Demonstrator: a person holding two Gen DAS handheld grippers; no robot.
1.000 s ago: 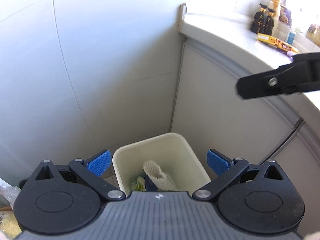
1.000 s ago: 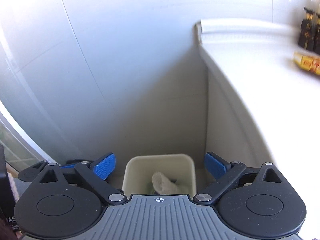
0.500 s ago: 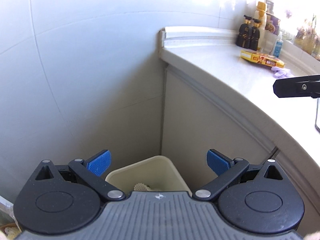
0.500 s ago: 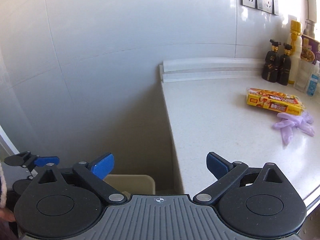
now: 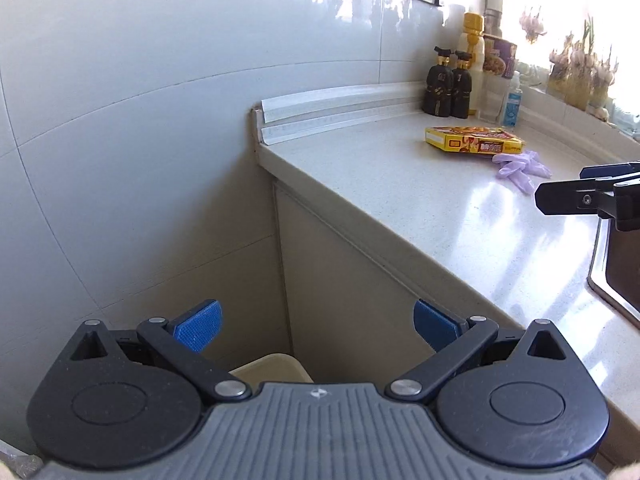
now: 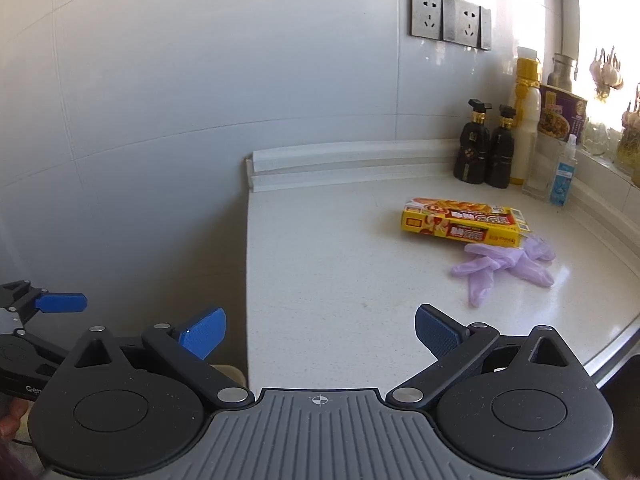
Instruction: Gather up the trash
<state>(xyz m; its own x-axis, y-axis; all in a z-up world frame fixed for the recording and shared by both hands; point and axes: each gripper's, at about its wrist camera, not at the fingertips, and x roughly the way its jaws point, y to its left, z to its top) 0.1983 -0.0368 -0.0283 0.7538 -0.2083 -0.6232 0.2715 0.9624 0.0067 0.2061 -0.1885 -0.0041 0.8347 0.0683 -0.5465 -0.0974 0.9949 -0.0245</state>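
A yellow food box [image 6: 464, 222] lies flat on the white counter [image 6: 340, 264], with crumpled purple gloves [image 6: 504, 266] touching its near right side. Both also show in the left wrist view, the box [image 5: 474, 144] and the gloves [image 5: 518, 164]. My right gripper [image 6: 320, 330] is open and empty, above the counter's near left part, well short of them. My left gripper [image 5: 316, 326] is open and empty, lower, over the cream trash bin [image 5: 272, 368], of which only the rim shows. The right gripper's finger shows at the right edge of the left wrist view [image 5: 580, 198].
Two dark bottles [image 6: 486, 148], a yellow-capped white bottle [image 6: 524, 120], a purple carton [image 6: 562, 114] and a small clear bottle [image 6: 562, 172] stand at the counter's back. Wall sockets [image 6: 448, 18] sit above. A sink edge [image 5: 612, 280] is at the right. The bin stands in the wall-cabinet corner.
Both grippers have risen and turned right, from looking down into the bin to looking over the counter. The box and gloves have come into view. Both stay open.
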